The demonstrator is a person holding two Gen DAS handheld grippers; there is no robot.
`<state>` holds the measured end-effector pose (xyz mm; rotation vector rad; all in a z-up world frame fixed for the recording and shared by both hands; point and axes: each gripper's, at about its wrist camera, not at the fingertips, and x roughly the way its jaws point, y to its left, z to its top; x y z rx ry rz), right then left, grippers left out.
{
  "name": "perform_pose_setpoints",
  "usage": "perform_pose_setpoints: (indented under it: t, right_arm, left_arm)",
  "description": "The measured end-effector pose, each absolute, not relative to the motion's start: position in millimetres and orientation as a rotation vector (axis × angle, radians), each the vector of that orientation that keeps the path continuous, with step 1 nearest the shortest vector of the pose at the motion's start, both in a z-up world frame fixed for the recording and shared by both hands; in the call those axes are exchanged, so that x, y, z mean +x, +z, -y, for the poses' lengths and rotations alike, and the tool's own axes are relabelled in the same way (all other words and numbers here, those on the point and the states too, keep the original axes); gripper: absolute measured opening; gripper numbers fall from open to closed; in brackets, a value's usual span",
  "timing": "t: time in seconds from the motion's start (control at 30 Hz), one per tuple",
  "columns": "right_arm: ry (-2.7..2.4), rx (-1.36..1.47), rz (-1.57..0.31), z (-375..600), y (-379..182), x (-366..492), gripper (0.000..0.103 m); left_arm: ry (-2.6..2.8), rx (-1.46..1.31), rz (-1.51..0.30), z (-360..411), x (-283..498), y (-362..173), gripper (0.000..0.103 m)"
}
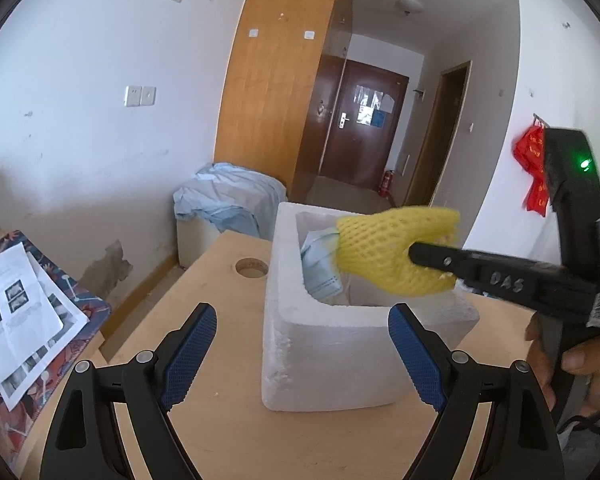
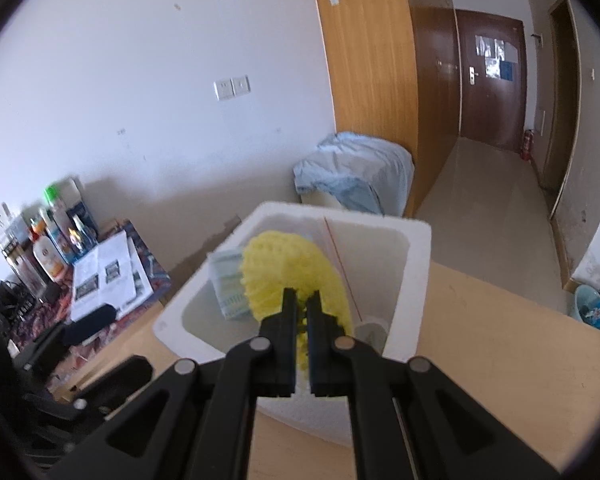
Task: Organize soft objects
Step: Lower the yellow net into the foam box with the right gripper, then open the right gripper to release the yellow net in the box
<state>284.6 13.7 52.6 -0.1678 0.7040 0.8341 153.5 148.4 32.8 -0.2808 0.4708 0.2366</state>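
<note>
A white foam box point(image 1: 324, 344) stands on the wooden table point(image 1: 220, 412); it also shows in the right wrist view point(image 2: 412, 264). My right gripper point(image 2: 303, 300) is shut on a yellow foam net sleeve point(image 2: 292, 276) and holds it over the box opening. The sleeve point(image 1: 384, 248) and right gripper point(image 1: 414, 251) show in the left wrist view too. A pale blue packet point(image 1: 320, 268) stands inside the box, also seen in the right wrist view point(image 2: 228, 280). My left gripper point(image 1: 302, 320) is open and empty, in front of the box's near wall.
A round hole point(image 1: 252, 267) is in the table behind the box. Papers point(image 1: 16, 312) lie on a patterned cloth at left. Bottles point(image 2: 52, 248) stand by the wall. A blue-covered bundle point(image 1: 228, 200) sits on the floor beyond the table.
</note>
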Motion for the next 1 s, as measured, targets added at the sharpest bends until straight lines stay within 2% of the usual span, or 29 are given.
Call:
perform_pose_setpoints:
  t: [0.33, 0.43, 0.5, 0.57, 0.7, 0.73, 0.77, 0.8, 1.0]
  right_arm:
    - [0.807, -0.176, -0.714, -6.8, 52.4, 281.3, 0.008]
    - [0.800, -0.193, -0.702, -7.2, 54.3, 274.7, 0.025]
    - [0.791, -0.195, -0.681, -6.1, 56.3, 269.4, 0.049]
    - [0.783, -0.195, -0.652, -1.0, 60.4, 263.3, 0.061]
    - [0.803, -0.167, -0.616, 10.4, 70.4, 255.8, 0.063]
    - [0.805, -0.168, -0.612, 10.9, 71.5, 255.1, 0.065]
    - [0.800, -0.183, -0.609, 8.3, 71.2, 254.1, 0.072]
    - [0.787, -0.198, -0.605, 7.8, 70.3, 254.4, 0.074]
    - [0.777, -0.171, -0.639, 16.7, 66.6, 252.5, 0.074]
  left_arm:
    - [0.231, -0.284, -0.468, -148.9, 151.4, 33.3, 0.088]
    - [0.232, -0.287, -0.465, -151.2, 150.2, 33.0, 0.088]
    - [0.233, -0.286, -0.465, -152.9, 149.6, 32.6, 0.088]
    - [0.234, -0.286, -0.465, -154.0, 148.9, 32.0, 0.088]
    - [0.231, -0.286, -0.463, -151.2, 146.5, 33.1, 0.088]
    - [0.229, -0.285, -0.462, -150.2, 146.3, 33.6, 0.088]
    - [0.230, -0.280, -0.461, -148.7, 146.3, 34.4, 0.088]
    - [0.231, -0.275, -0.461, -147.1, 146.1, 34.9, 0.088]
    - [0.225, -0.276, -0.452, -142.1, 137.6, 37.8, 0.088]
